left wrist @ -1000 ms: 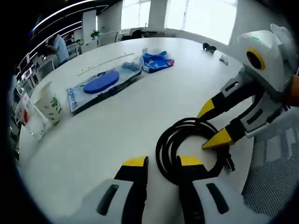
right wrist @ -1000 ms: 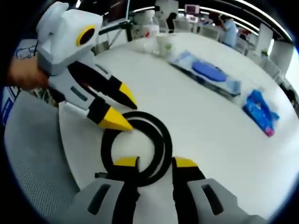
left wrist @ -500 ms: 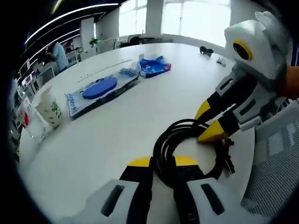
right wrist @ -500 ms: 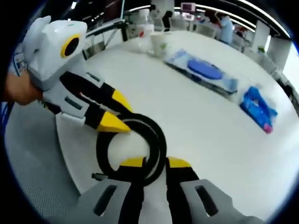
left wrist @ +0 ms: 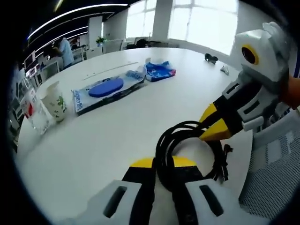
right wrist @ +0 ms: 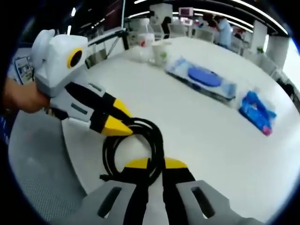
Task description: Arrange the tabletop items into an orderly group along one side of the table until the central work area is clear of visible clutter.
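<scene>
A coiled black cable [left wrist: 187, 136] lies near the table's edge. The loop is pinched at two places. My left gripper [left wrist: 163, 163] is shut on the near strands, which pass between its yellow tips. My right gripper [left wrist: 212, 124] reaches in from the right and has its tips together on the coil's far side. In the right gripper view the black cable [right wrist: 140, 136] runs up between that gripper's own tips [right wrist: 155, 163], shut on it. The left gripper [right wrist: 117, 117] comes in from the left, its tips on the coil's upper edge.
A blue pad in a clear wrapper [left wrist: 105, 89] [right wrist: 205, 77], a blue packet [left wrist: 159, 71] [right wrist: 257, 111], a paper cup [left wrist: 56, 102] [right wrist: 160, 50] and a clear cup [left wrist: 32, 112] lie across the white table [left wrist: 117, 126]. A grey mesh chair [left wrist: 269, 187] stands by the edge.
Both grippers went from open around the coil to shut on it. The loop has been squeezed narrower between them.
</scene>
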### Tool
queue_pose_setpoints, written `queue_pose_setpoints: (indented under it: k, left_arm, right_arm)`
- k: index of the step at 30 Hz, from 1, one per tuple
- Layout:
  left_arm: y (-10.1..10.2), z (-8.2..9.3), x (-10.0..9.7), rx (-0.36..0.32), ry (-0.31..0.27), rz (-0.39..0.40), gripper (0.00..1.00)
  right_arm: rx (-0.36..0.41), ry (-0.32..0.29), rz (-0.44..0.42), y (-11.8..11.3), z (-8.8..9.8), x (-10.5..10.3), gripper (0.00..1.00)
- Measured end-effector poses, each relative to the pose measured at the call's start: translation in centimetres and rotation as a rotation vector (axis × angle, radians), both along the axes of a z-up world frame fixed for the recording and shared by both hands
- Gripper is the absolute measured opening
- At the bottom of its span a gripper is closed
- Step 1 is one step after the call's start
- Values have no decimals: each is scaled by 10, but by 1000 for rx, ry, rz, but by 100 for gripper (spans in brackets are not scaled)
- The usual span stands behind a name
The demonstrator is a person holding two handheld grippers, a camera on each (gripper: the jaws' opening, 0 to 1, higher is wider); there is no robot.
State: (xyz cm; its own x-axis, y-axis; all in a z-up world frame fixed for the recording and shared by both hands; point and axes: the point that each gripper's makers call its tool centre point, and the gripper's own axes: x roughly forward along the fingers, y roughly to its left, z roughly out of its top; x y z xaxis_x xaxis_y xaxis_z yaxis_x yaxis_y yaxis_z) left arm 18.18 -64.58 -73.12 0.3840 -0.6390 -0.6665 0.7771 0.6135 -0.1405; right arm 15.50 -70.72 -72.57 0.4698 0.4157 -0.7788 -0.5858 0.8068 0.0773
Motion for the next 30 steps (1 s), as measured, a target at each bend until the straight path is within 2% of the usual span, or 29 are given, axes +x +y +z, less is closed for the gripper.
queue_pose_setpoints:
  k: [6, 12, 30]
  left_arm:
    - [1, 5, 2, -5, -7, 2, 10]
    - [2, 20, 13, -30, -22, 10, 10]
    - [-12, 41, 46, -30, -71, -5, 6]
  right_arm:
    - [16, -14, -4, 2, 8, 2, 5]
    - [51, -61, -14, 2, 26, 17, 2]
    - [54, -118, -27, -12, 44, 48, 0]
